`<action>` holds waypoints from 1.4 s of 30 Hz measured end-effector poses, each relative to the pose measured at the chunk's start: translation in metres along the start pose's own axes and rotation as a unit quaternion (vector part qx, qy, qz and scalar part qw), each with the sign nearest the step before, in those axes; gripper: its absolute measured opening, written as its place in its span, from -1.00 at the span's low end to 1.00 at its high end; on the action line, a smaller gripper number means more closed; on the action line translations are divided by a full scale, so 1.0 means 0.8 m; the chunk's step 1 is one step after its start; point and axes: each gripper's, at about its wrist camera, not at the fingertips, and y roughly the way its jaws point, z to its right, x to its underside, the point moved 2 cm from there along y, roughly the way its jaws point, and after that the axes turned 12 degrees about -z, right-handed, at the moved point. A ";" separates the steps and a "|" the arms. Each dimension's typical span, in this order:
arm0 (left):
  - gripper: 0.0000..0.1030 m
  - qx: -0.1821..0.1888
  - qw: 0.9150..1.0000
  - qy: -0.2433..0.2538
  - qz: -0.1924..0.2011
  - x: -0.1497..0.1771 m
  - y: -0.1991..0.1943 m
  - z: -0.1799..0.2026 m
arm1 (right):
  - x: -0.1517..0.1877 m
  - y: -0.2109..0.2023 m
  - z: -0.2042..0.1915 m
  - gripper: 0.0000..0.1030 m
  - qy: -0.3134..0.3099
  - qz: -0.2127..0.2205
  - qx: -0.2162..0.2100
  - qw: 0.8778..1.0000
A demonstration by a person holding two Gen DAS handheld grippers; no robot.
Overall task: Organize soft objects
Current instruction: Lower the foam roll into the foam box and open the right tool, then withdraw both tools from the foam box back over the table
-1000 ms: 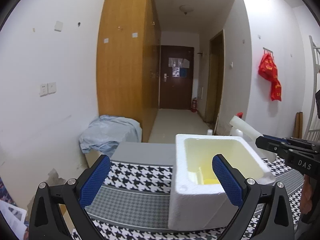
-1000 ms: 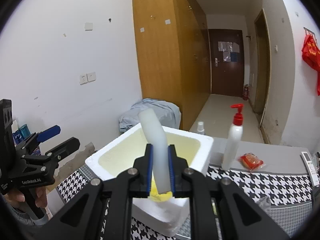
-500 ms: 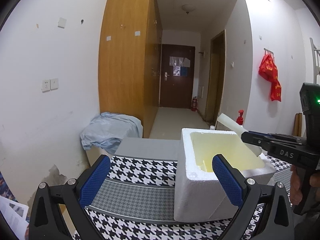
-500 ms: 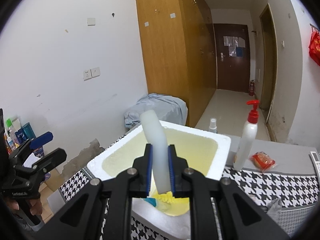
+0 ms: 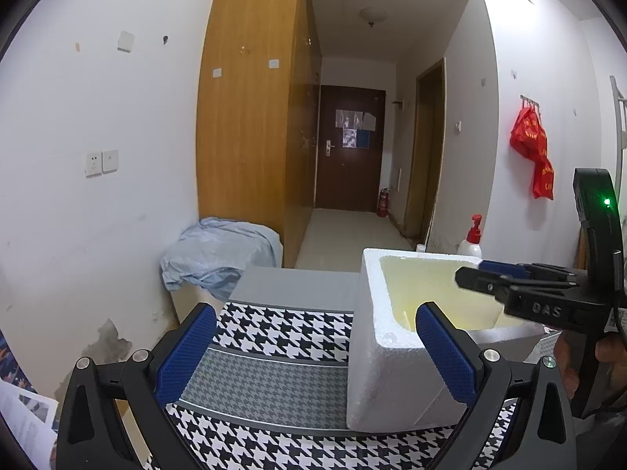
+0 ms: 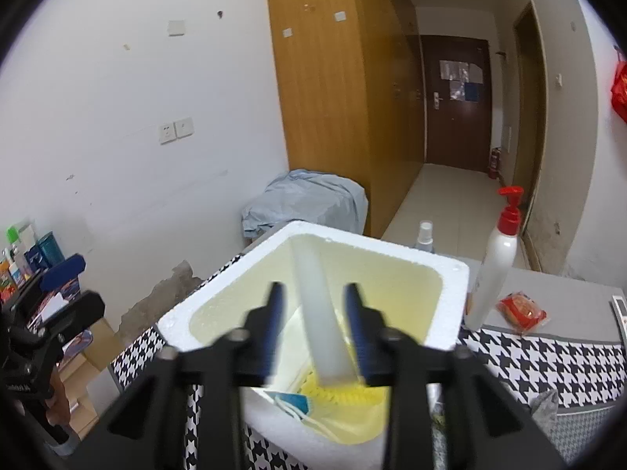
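A white foam box with a yellowish inside stands on the houndstooth cloth; it also shows in the left wrist view. My right gripper is open above the box, its jaws apart on either side of a white foam tube that drops free into the box. A yellow soft item and a blue-edged mask lie on the box floor. My left gripper is open and empty, low at the box's left. The right gripper shows there over the box.
A white pump bottle with a red top, a small spray bottle and a red snack packet stand behind the box. A grey cloth scrap lies at right. A covered blue-grey bundle sits by the wall.
My right gripper has opened and let go of the foam tube, which now slides down into the box. The right gripper has moved further over the box.
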 end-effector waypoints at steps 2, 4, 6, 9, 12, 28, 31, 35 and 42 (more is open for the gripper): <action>0.98 -0.001 1.000 0.001 0.000 0.000 0.000 0.001 | 0.001 -0.002 0.000 0.50 0.005 0.004 -0.003 1.000; 0.98 -0.002 1.000 0.001 -0.001 0.000 0.001 0.003 | 0.001 -0.005 -0.001 0.55 0.004 0.008 -0.005 1.000; 0.98 -0.003 1.000 0.001 -0.001 0.000 0.001 0.004 | 0.001 -0.006 -0.003 0.59 0.001 0.005 -0.002 1.000; 0.98 -0.002 1.000 0.004 -0.002 -0.001 0.001 0.007 | 0.003 -0.012 -0.001 0.76 0.005 0.011 -0.008 1.000; 0.98 -0.002 1.000 0.006 -0.001 -0.002 0.001 0.010 | 0.002 -0.023 0.000 0.77 0.006 0.023 -0.011 1.000; 0.98 0.033 0.999 0.018 0.006 -0.010 -0.017 0.045 | 0.020 -0.077 0.014 1.00 0.000 0.058 -0.011 0.998; 0.98 0.040 0.999 0.022 0.009 -0.010 -0.022 0.056 | 0.025 -0.088 0.018 1.00 0.001 0.062 -0.008 0.998; 0.98 0.048 0.998 0.027 0.010 -0.010 -0.026 0.071 | 0.037 -0.103 0.027 1.00 0.004 0.070 -0.002 0.998; 0.98 0.063 0.997 0.039 0.014 -0.011 -0.033 0.095 | 0.052 -0.125 0.043 1.00 0.016 0.081 0.005 0.997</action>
